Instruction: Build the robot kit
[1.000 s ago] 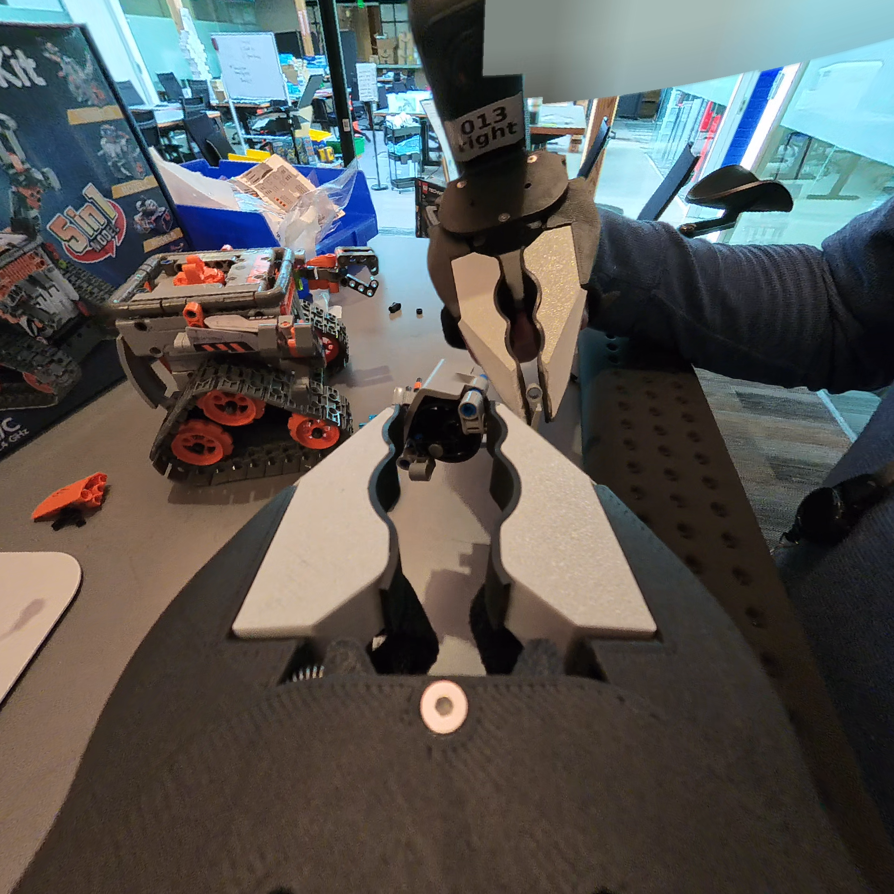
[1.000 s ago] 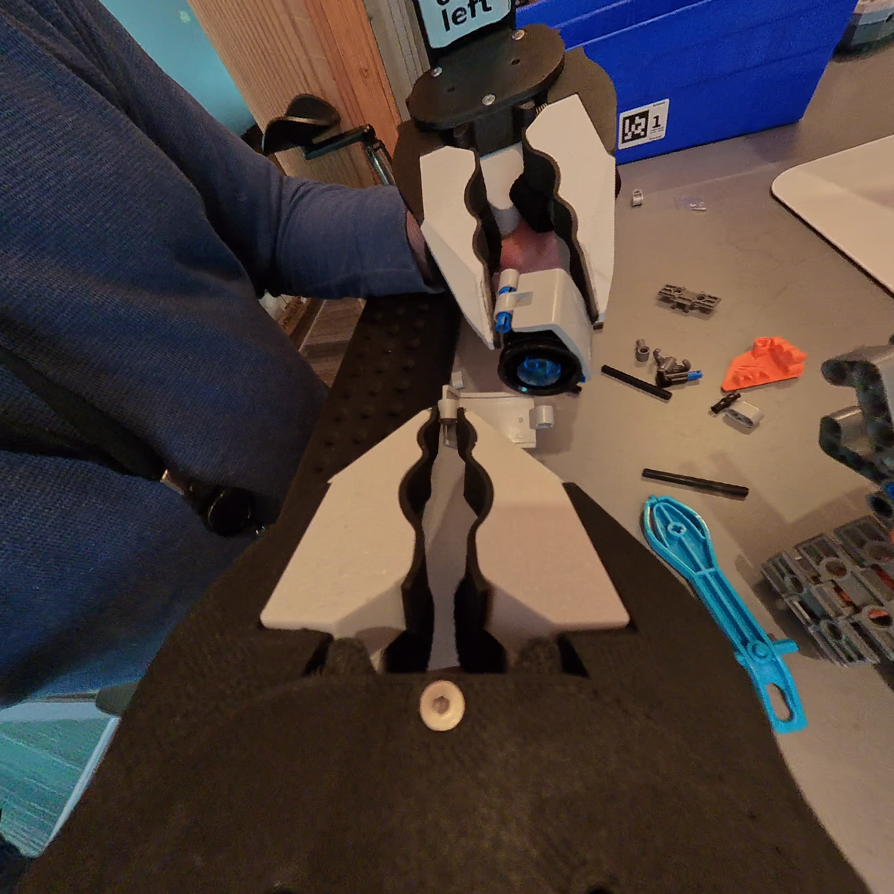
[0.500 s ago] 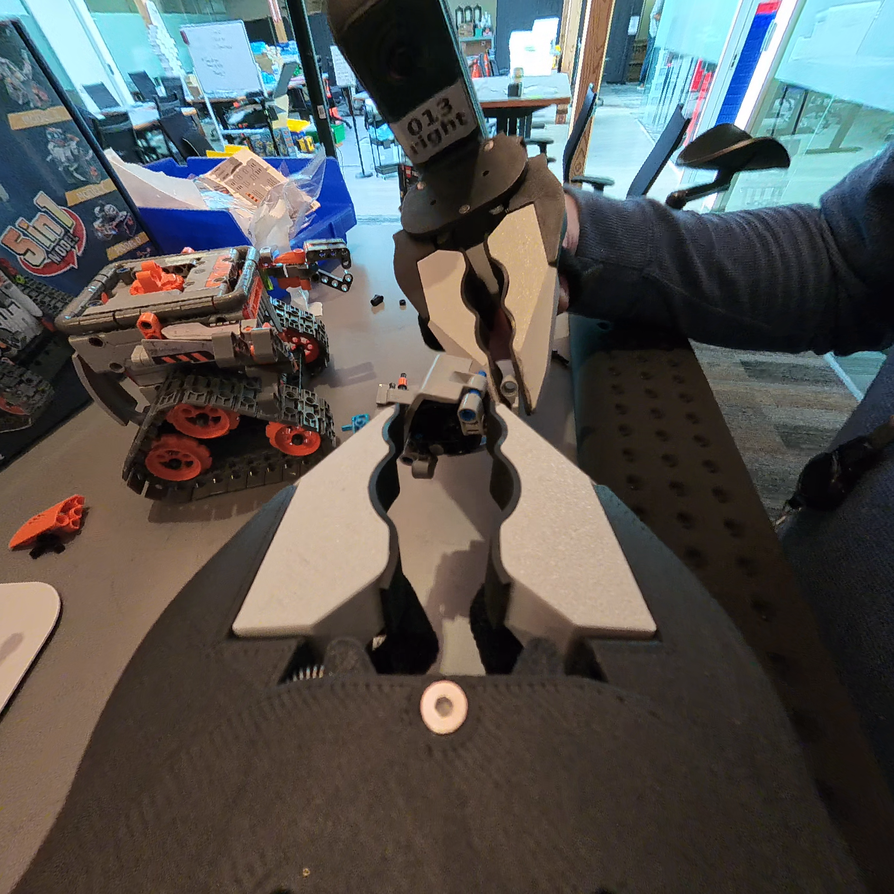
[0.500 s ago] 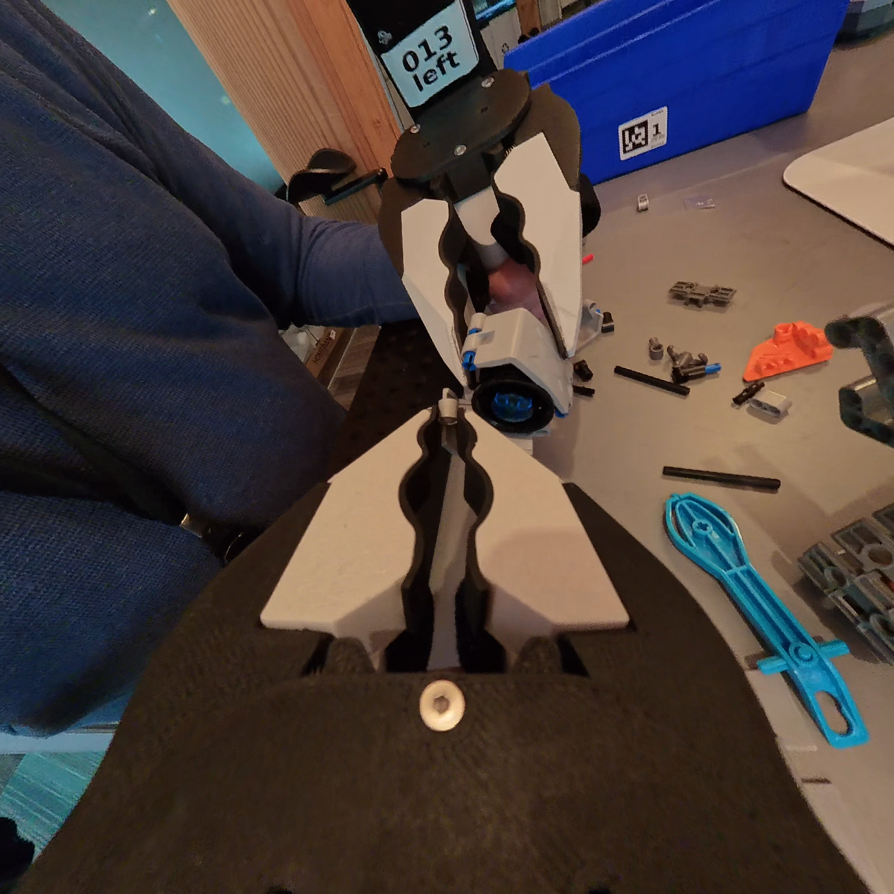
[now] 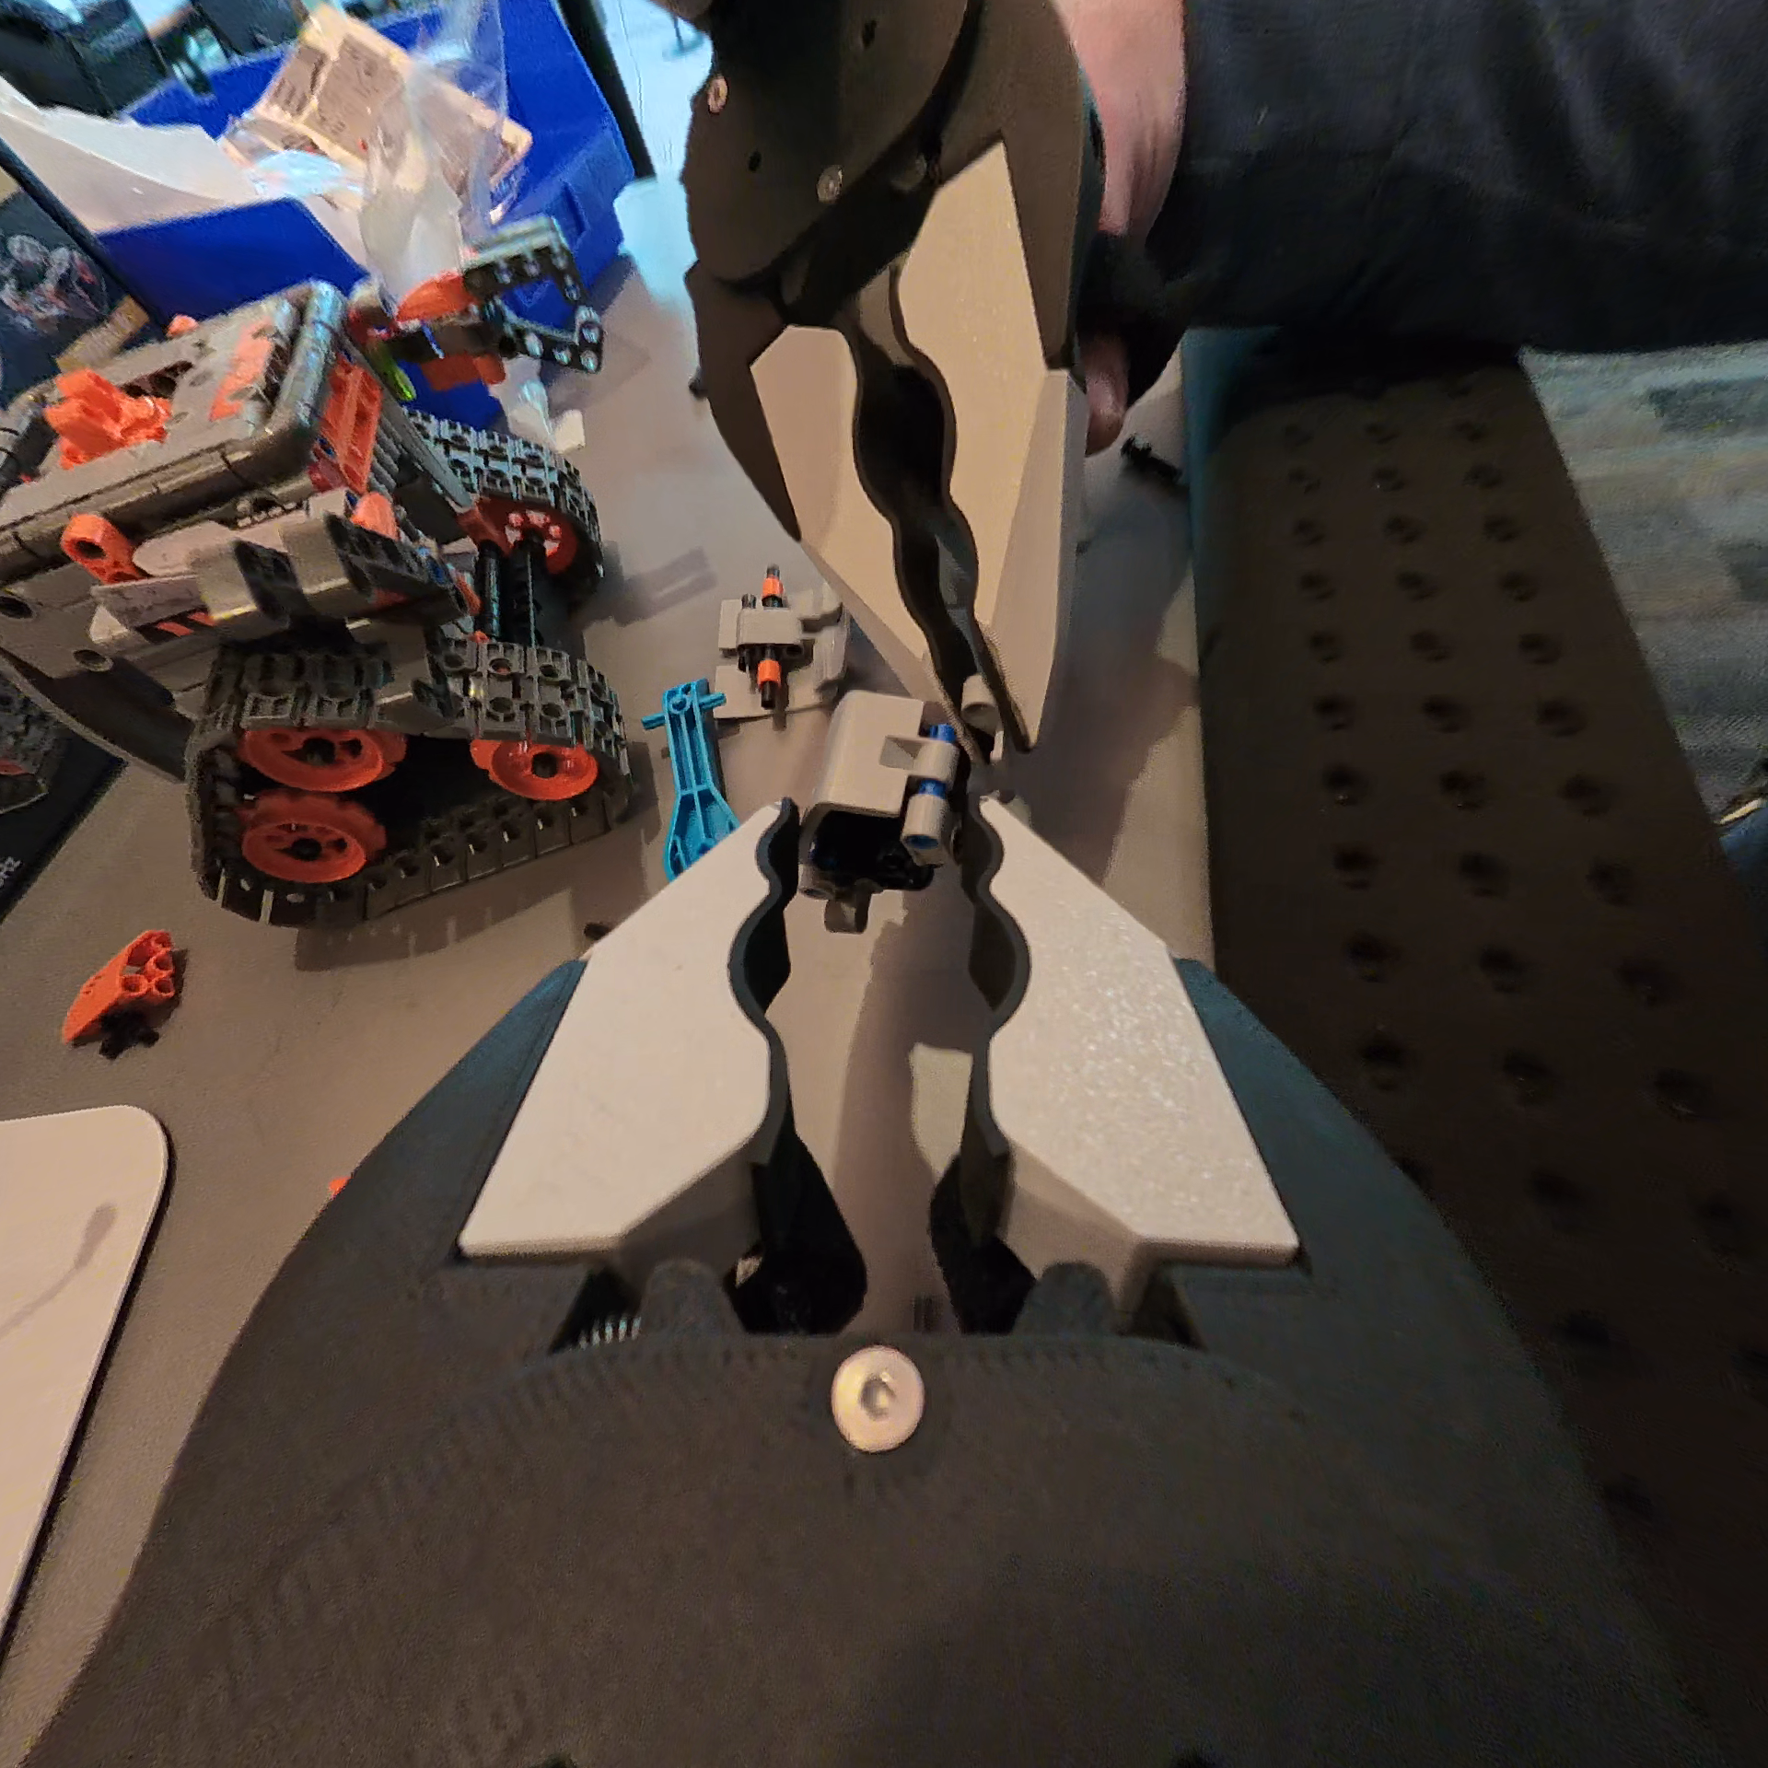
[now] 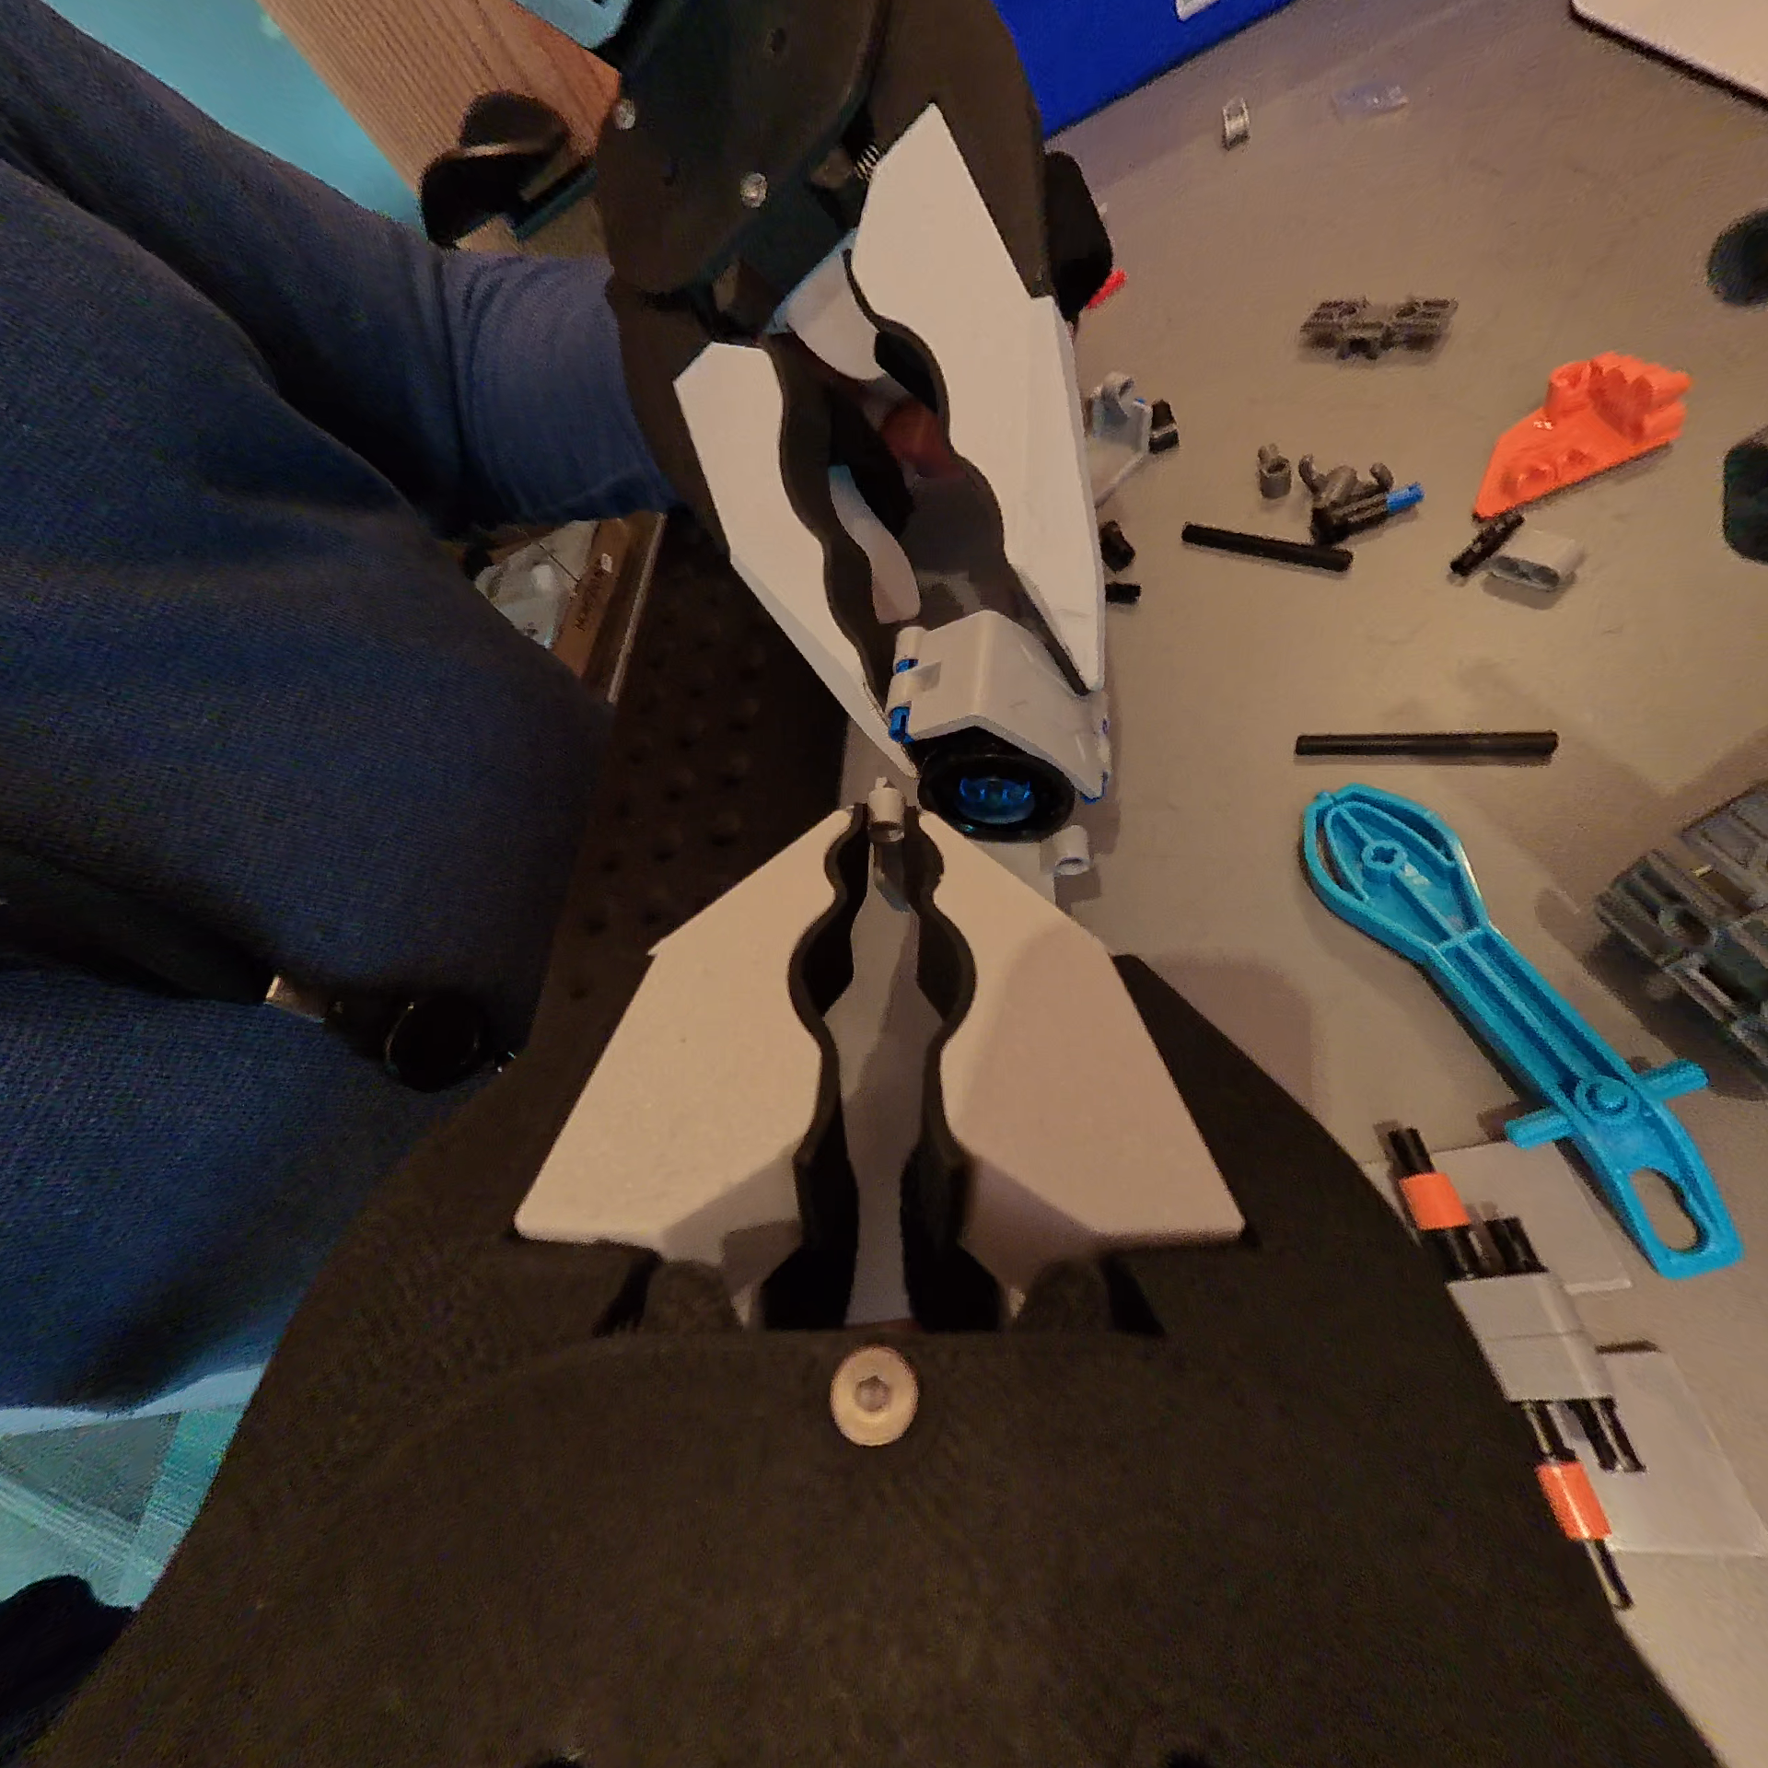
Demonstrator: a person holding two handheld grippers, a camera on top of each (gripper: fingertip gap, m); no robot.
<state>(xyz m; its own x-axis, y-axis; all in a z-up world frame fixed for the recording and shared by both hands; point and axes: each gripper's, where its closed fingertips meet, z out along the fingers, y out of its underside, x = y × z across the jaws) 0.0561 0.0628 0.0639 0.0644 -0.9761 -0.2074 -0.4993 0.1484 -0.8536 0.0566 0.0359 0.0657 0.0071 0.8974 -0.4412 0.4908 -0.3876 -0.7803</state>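
Note:
My left gripper (image 5: 875, 828) is shut on a grey motor block (image 5: 866, 765) with a black round end and blue pins on its side. My right gripper (image 5: 990, 727) comes down from above, shut on a small grey connector piece (image 5: 978, 691) that sits against the block's blue-pinned corner. In the right wrist view my right gripper (image 6: 887, 832) pinches the small grey piece (image 6: 885, 813) at its tips. The left gripper (image 6: 995, 727) there holds the motor block (image 6: 985, 679) just beyond, its black and blue end facing the camera.
A tracked grey and orange model vehicle (image 5: 383, 670) stands at the left. A blue plastic tool (image 6: 1512, 1033), black axles (image 6: 1425, 744), an orange part (image 6: 1579, 421) and a grey assembly with orange bushes (image 5: 775, 641) lie on the grey table. A black perforated strip (image 5: 1435, 861) borders the table. A blue bin (image 5: 239, 258) is behind. Only a small space, under 4 cm, lies between the two pairs of fingers.
Both grippers have come closer together and lower toward the table. The small grey piece has moved up against the motor block's blue-pinned side.

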